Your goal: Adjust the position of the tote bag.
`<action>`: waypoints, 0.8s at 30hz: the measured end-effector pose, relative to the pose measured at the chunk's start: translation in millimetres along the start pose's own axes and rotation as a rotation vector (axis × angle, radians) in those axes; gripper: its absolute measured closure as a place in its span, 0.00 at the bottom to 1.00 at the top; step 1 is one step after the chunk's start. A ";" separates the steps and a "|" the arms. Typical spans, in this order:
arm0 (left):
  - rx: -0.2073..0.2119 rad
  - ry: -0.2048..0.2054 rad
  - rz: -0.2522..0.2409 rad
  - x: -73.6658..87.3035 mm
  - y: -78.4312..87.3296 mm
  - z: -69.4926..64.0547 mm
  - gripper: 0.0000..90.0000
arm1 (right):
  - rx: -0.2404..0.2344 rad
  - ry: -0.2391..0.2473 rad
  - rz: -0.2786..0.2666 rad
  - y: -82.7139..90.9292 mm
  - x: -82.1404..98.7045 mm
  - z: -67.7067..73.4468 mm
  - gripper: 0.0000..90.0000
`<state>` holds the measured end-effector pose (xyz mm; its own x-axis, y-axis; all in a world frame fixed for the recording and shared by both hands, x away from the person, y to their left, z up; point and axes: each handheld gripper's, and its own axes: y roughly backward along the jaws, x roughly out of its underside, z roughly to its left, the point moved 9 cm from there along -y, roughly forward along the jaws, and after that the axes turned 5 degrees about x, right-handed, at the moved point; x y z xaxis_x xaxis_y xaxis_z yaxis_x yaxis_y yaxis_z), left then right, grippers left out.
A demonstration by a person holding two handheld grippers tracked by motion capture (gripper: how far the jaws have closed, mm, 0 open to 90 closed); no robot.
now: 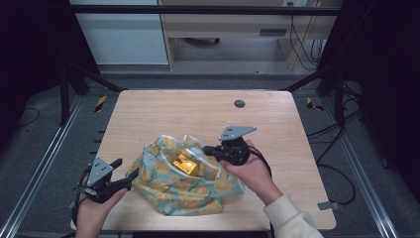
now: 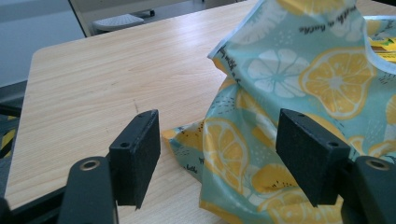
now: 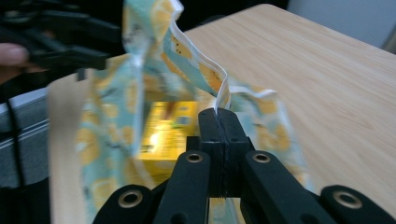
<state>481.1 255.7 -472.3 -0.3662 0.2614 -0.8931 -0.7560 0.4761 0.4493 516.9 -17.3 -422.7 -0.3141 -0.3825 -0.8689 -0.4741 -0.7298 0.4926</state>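
Right gripper (image 3: 218, 114) pinches bag (image 1: 185, 181) rim; left gripper (image 2: 219, 154) wide, beside bag; yellow box (image 1: 184, 163) inside.

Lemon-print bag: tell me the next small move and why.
Probably bring the left gripper forward and close it on the lemon-print bag's near edge. Its jaws stand open with the fabric just ahead, unpinched, while the right gripper already clamps the white-trimmed rim above the yellow box.

Both grippers are black: the left gripper (image 1: 124, 174) and right gripper (image 1: 208, 148) each carry a grey three-cornered plate, square foam pads (image 2: 140, 154) and brass-ringed screw holes; a cream sleeve (image 1: 289, 218) covers the right forearm.
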 end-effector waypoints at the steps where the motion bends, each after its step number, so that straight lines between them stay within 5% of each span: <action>1: 0.000 0.001 0.001 0.0 -0.3 0.1 0.34 | -0.017 0.009 -0.006 0.7 0.3 9.0 1.00; 2: -0.002 0.003 0.002 0.1 -0.7 0.7 0.35 | -0.050 0.029 -0.010 0.8 2.1 25.3 1.00; 9: 0.021 0.066 -0.024 -7.3 -0.3 4.8 0.34 | -0.110 0.083 0.025 -9.3 15.2 65.3 1.00; 15: 0.022 0.032 0.002 -22.3 -0.5 1.7 0.33 | -0.121 0.111 0.058 -24.5 31.1 82.1 1.00; 24: 0.057 -0.064 0.011 -69.3 -13.1 -23.0 0.32 | -0.144 0.150 0.084 -46.3 41.7 104.3 1.00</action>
<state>503.9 212.1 -416.9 -0.3377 0.3193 -0.8854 -0.7192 0.5193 0.4616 440.0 59.6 -476.8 -0.2168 -0.5174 -0.8278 -0.3260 -0.7610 0.5610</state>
